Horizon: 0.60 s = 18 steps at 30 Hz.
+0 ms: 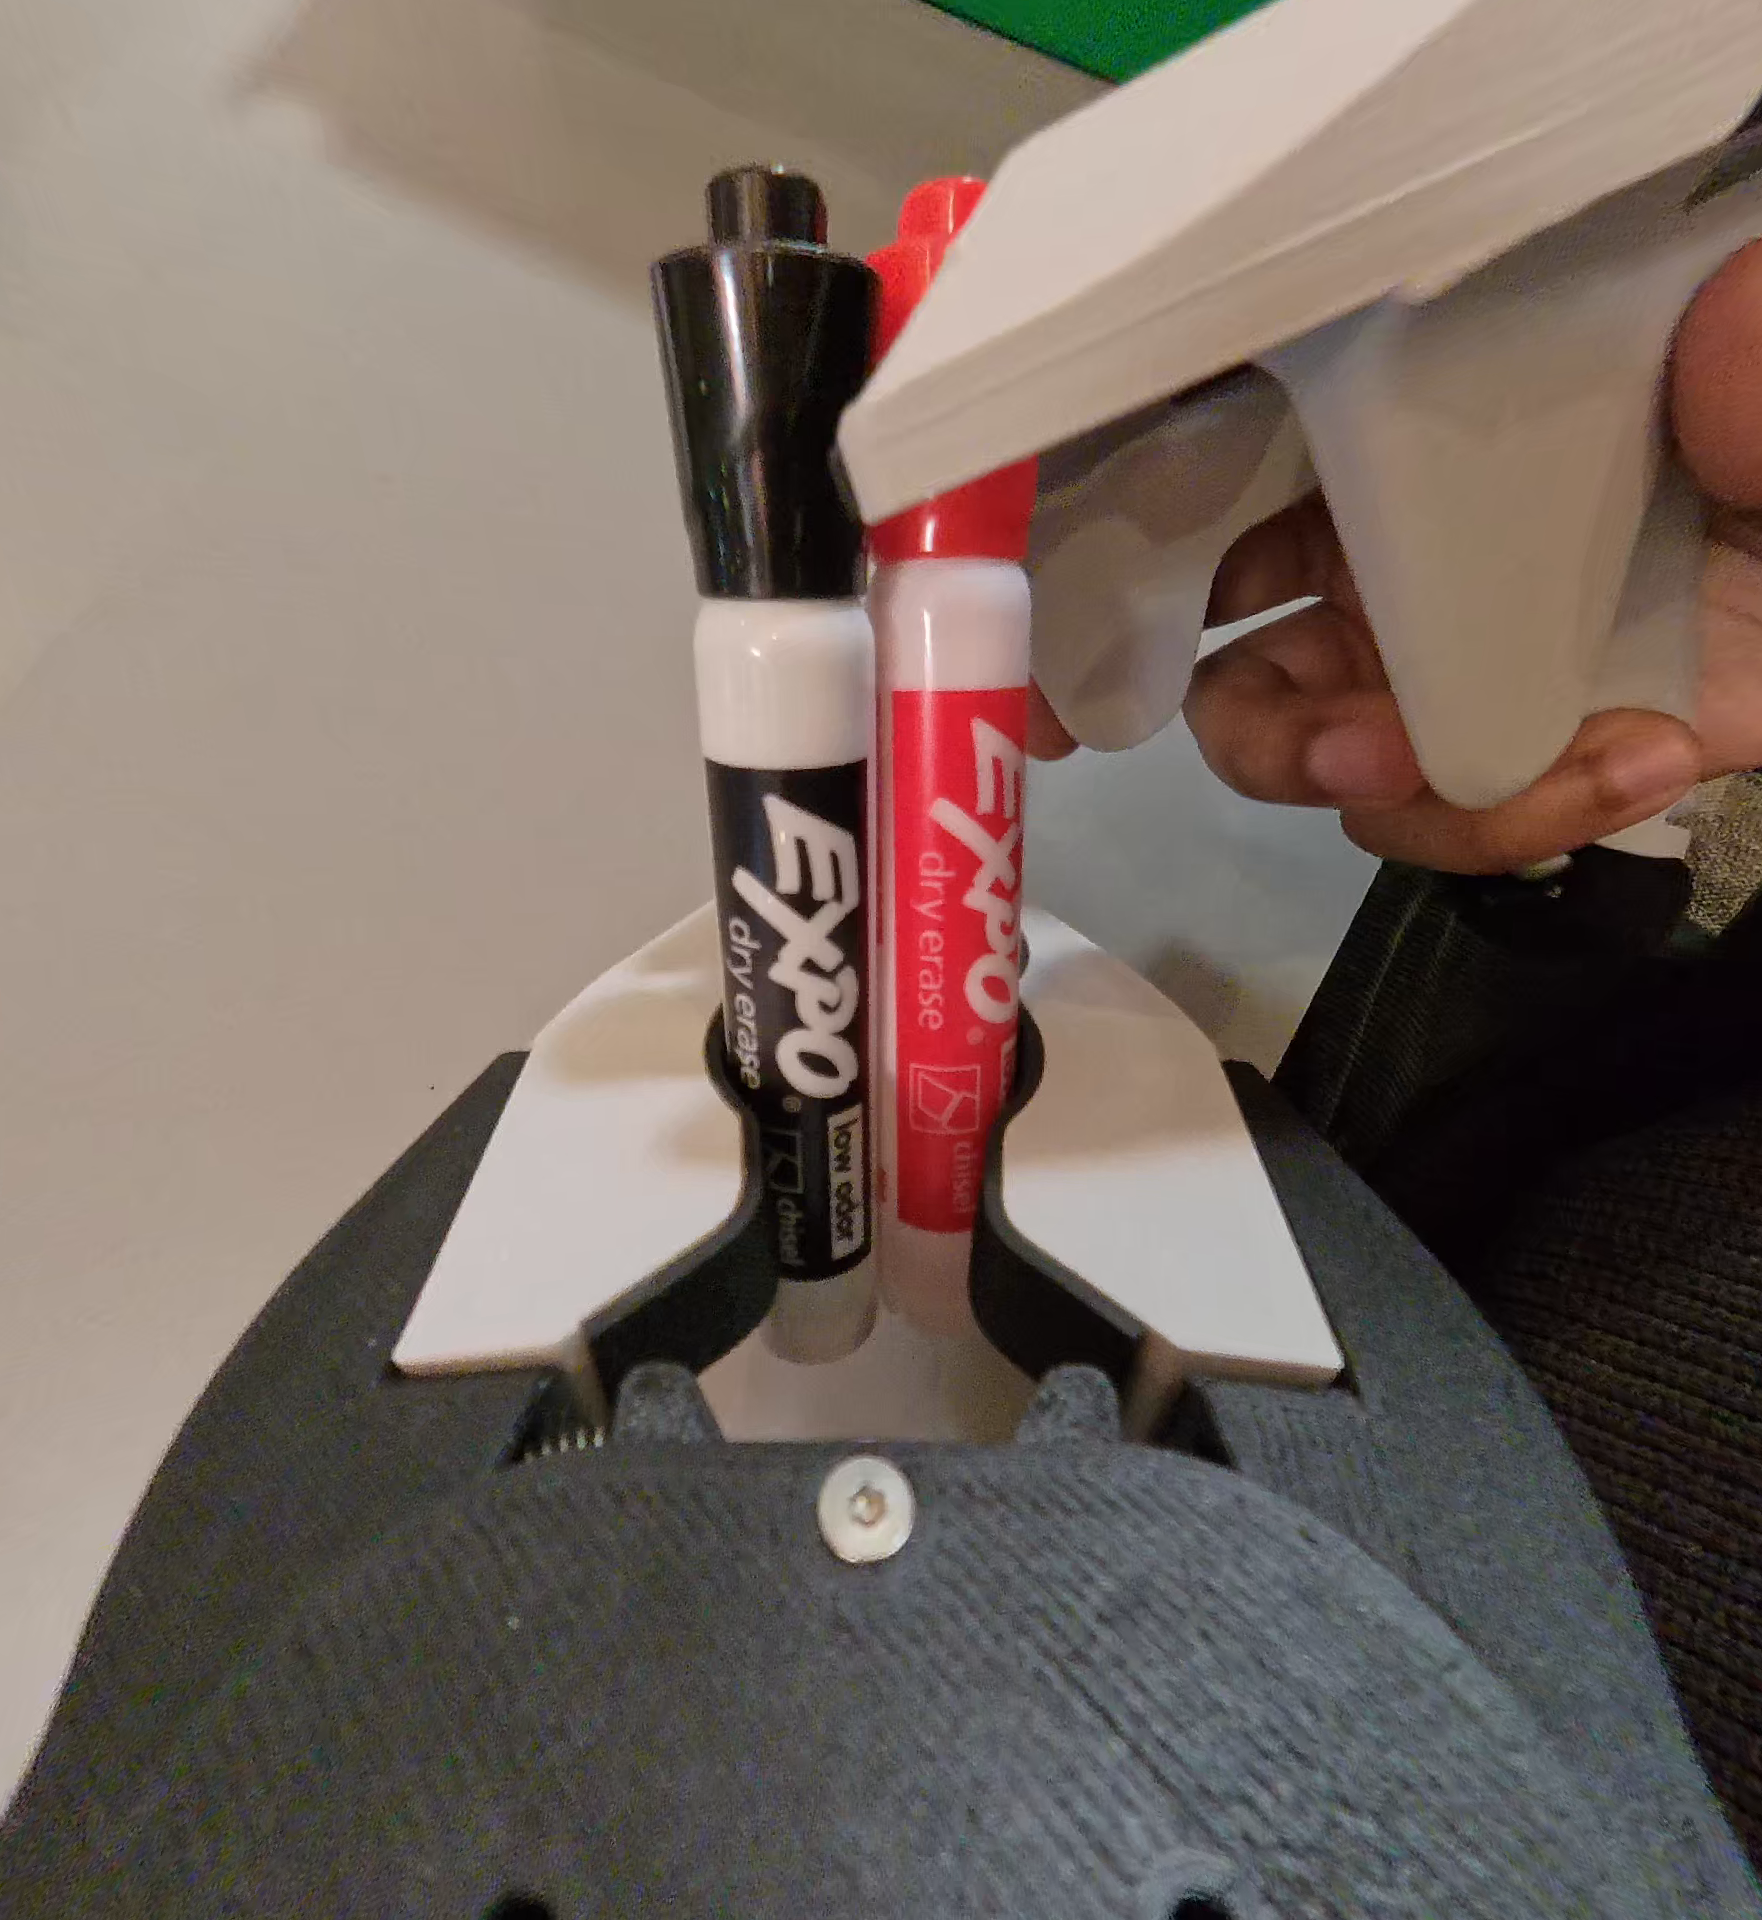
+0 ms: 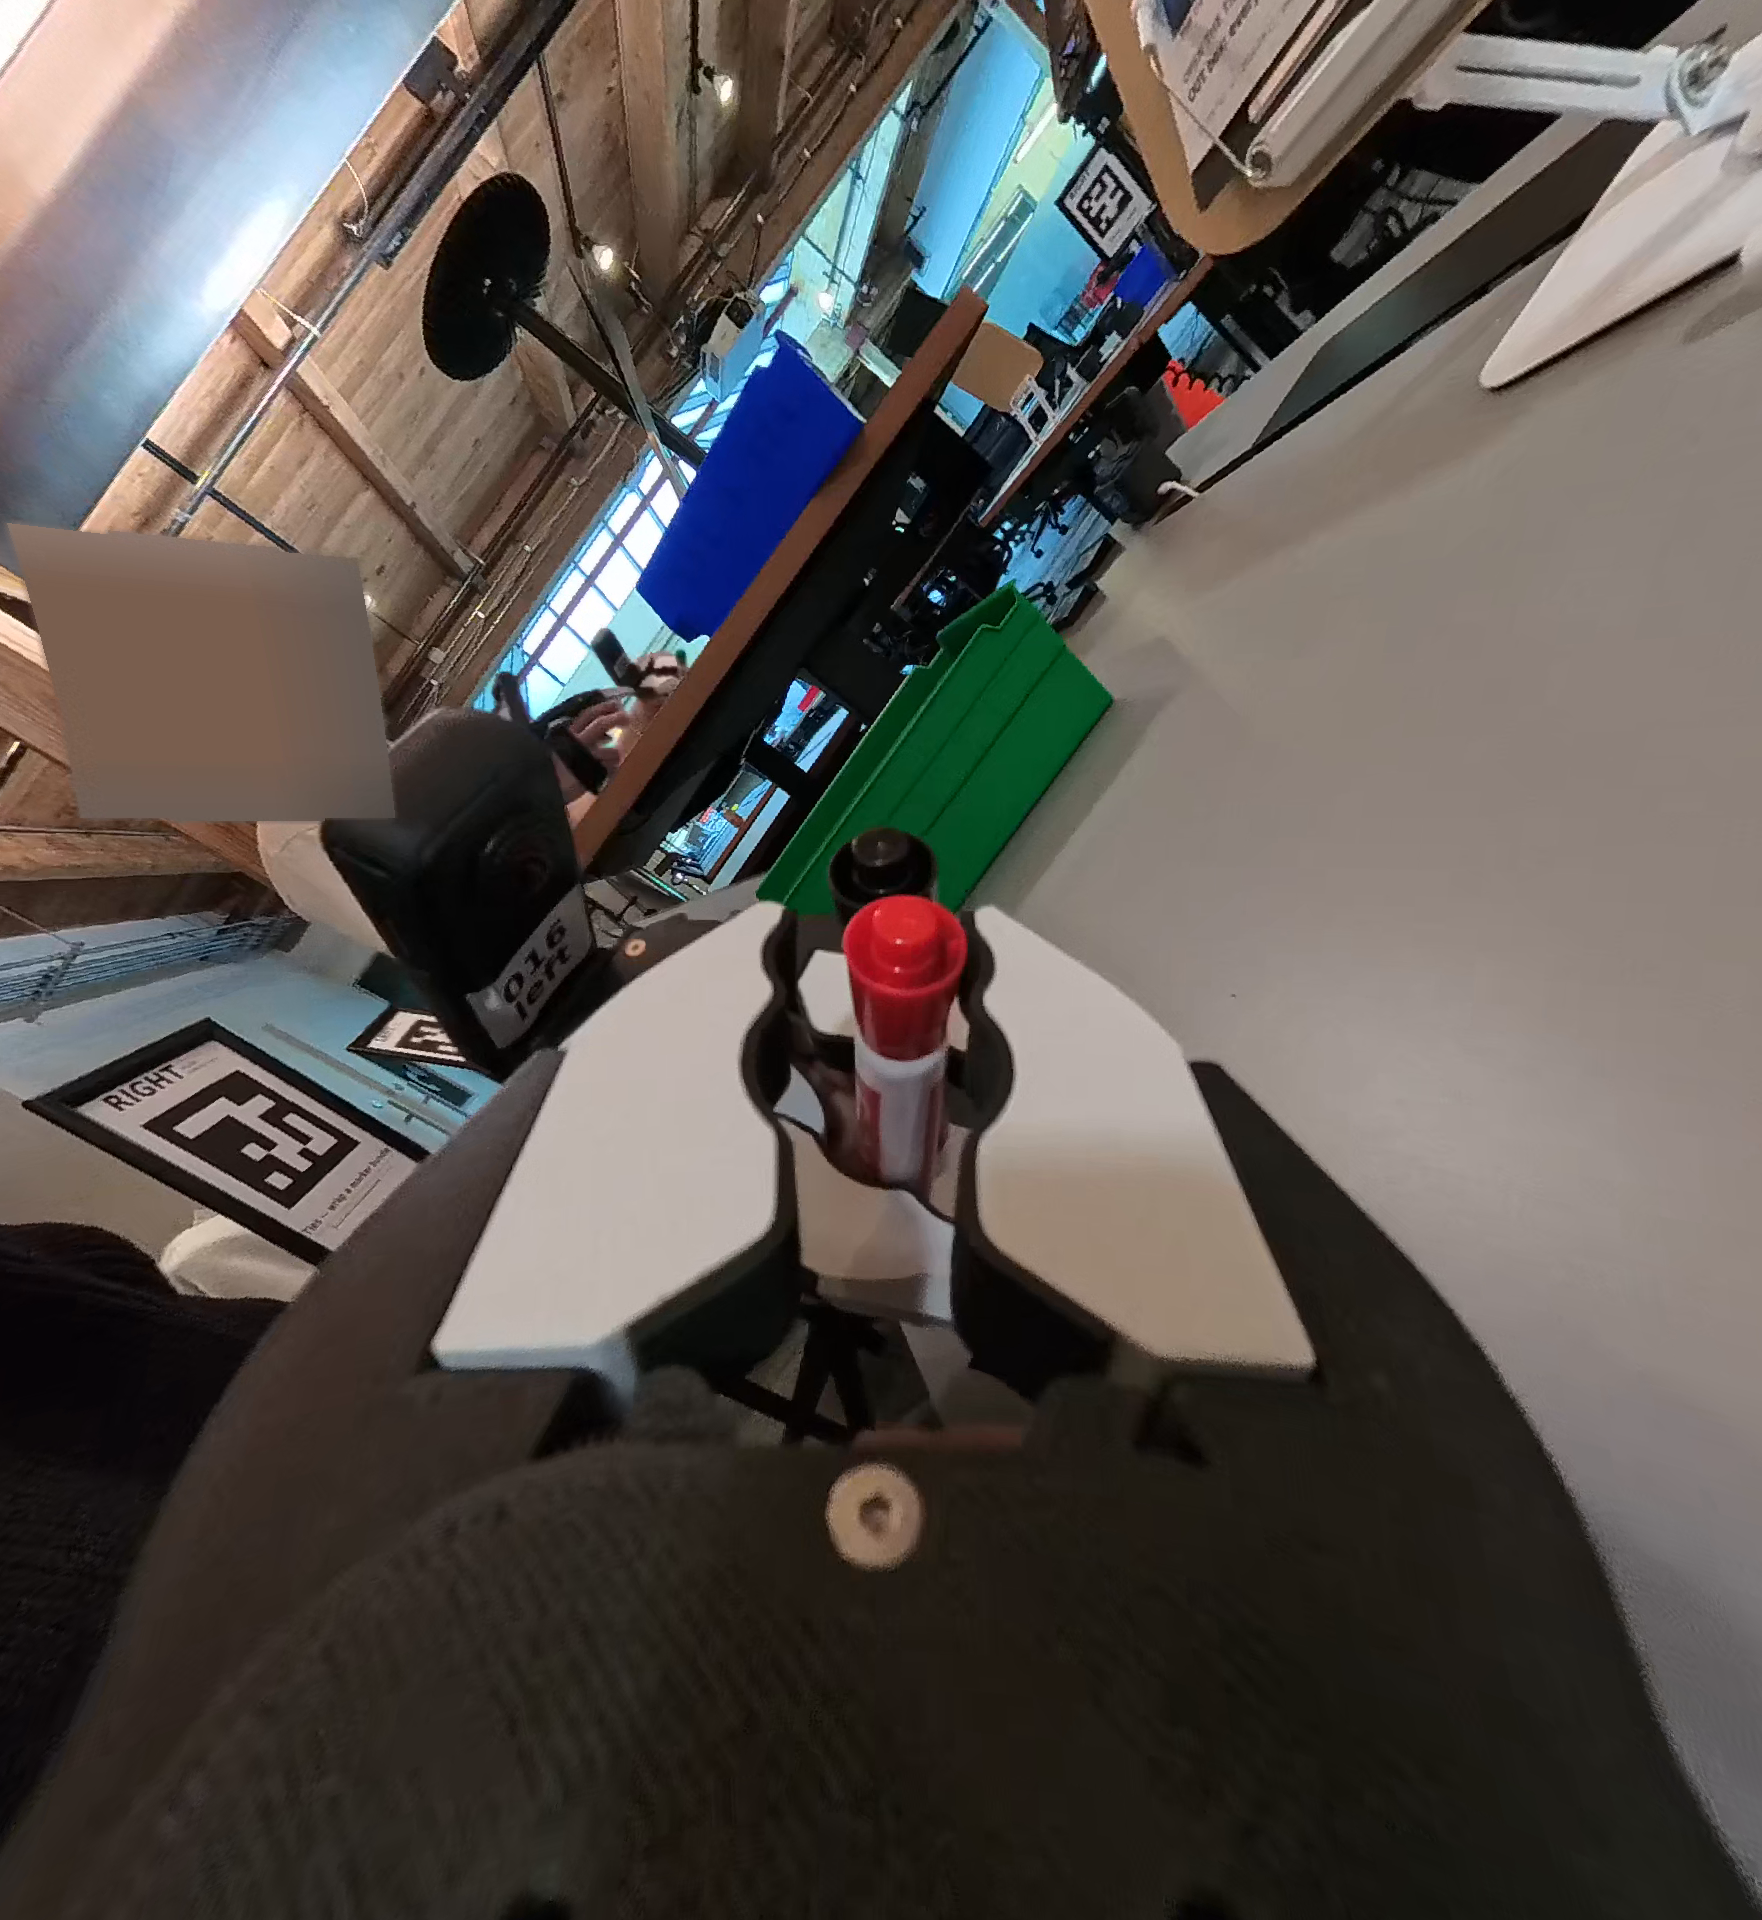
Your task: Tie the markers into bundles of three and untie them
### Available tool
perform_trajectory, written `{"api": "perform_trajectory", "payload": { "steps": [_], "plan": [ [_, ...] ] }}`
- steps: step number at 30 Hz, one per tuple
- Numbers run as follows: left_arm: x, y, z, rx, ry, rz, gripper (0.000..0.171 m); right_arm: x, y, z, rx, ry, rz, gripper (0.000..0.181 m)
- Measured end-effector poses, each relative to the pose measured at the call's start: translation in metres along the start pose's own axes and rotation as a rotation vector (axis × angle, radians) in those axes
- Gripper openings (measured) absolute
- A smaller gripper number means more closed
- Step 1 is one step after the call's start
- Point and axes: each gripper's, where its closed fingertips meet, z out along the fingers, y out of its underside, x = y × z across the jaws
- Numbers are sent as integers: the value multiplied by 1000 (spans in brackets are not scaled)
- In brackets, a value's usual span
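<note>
Left gripper (image 1: 872, 1081) clamps the black marker (image 1: 778, 665) and red marker (image 1: 950, 790) side by side, pointing 12 o'clock. Right gripper (image 2: 877, 1049) closed around the red marker's cap end (grip looks loose). No tie visible; bundling unfinished.

Black marker (image 1: 783, 665), red marker (image 1: 950, 727), green bin (image 2: 944, 753)

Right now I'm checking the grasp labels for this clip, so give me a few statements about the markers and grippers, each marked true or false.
1. The left gripper is closed on a black marker and a red marker. True.
2. The markers lie flat on the table. False: they are held off it.
3. The red marker wears a blue cap. False: red.
4. A green bin stands behind the markers. True.
5. The right gripper is empty. False: the red marker sits between its fingers.
</note>
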Motion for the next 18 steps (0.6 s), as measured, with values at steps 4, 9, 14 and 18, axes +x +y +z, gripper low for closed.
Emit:
{"api": "perform_trajectory", "payload": {
  "steps": [4, 9, 14, 18],
  "plan": [
    [-3, 0, -1, 2, -21, 11, 42, -1, 6, 2, -29, -6, 0, 33],
    [3, -1, 2, 6, 9, -9, 42, 2, 10, 4, -46, 34, -42, 30],
    [6, 2, 7, -15, -9, 0, 43, 11, 15, 5, -48, 96, -24, 20],
    [6, 3, 9, -18, 7, -22, 43, 14, 16, 5, -49, 120, 11, 17]
  ]
}}
